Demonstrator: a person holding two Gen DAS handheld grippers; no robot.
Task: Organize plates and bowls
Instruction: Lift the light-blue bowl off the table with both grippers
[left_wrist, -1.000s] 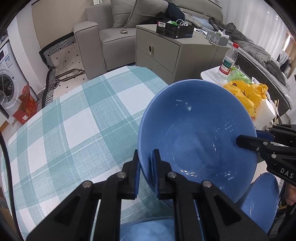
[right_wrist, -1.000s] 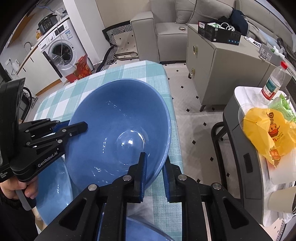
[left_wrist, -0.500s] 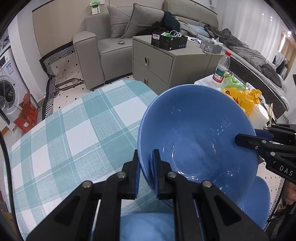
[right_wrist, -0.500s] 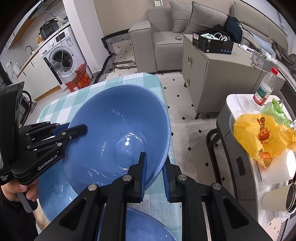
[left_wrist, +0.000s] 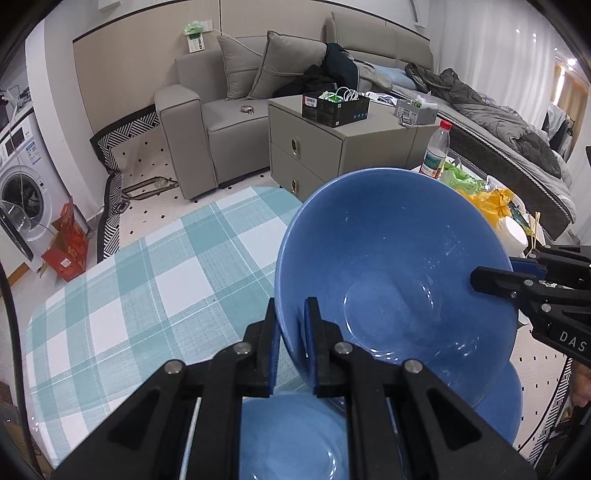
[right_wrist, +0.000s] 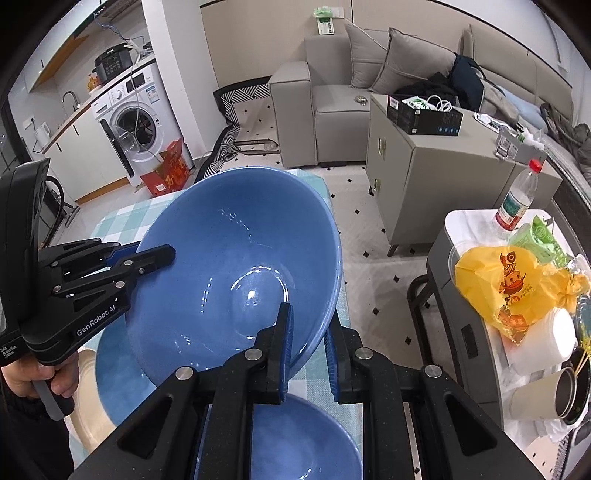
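Gleaming glossy blue bowl (left_wrist: 391, 273), tilted, empty.

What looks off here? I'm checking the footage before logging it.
Only the big blue bowl: it hangs tilted in the air over the checked table, its rim pinched by the left gripper and the right gripper. No spills or damage show.

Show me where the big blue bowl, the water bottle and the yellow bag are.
bowl (right_wrist: 236, 258): right wrist view, inner wall near the bottom.
bottle (right_wrist: 517, 201): right wrist view, on its label.
yellow bag (right_wrist: 506, 280): right wrist view, on the printed front.
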